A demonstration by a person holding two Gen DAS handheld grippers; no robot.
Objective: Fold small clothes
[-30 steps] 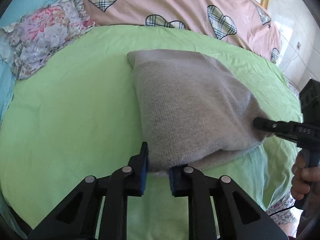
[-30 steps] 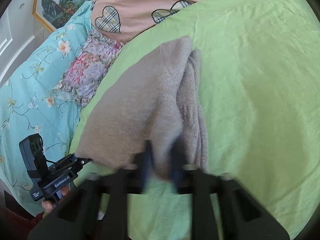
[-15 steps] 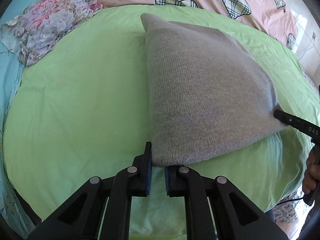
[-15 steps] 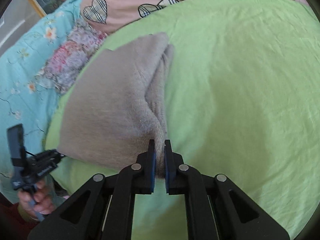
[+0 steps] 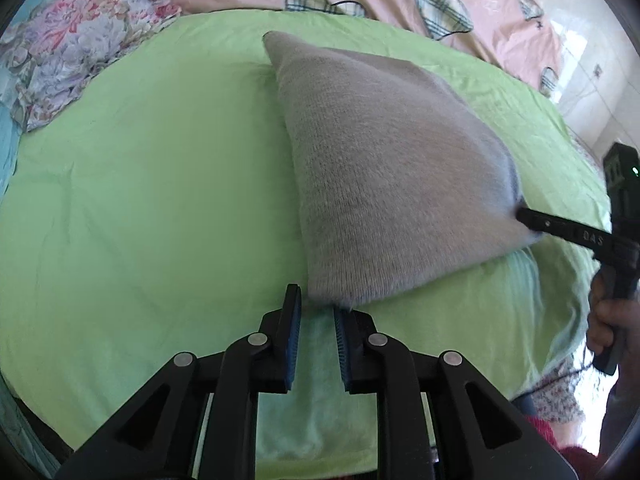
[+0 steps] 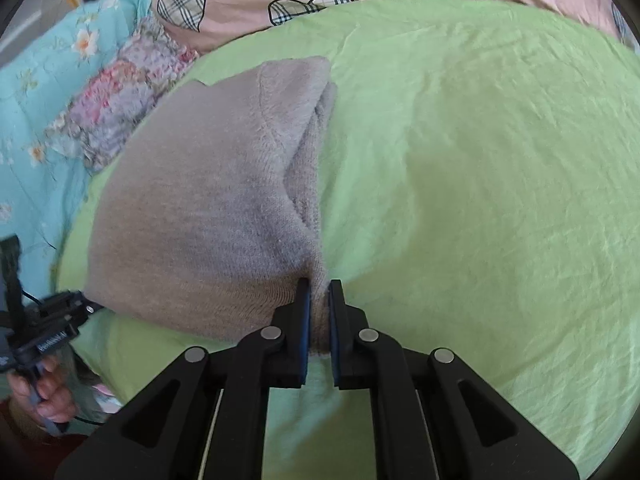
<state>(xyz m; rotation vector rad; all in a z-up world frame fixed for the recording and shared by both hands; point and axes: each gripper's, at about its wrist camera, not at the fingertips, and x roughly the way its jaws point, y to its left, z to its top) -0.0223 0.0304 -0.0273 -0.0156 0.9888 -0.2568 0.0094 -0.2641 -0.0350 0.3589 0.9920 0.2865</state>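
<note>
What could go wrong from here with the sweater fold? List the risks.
1. The left gripper is open with the grey sweater corner just beyond its pads, so that corner may drop unevenly.
2. The right gripper is shut on the bunched hem; pulling on could drag the whole fold crooked across the green sheet.
3. Loose layers along the sweater's right edge, seen in the right wrist view, may splay open.
</note>
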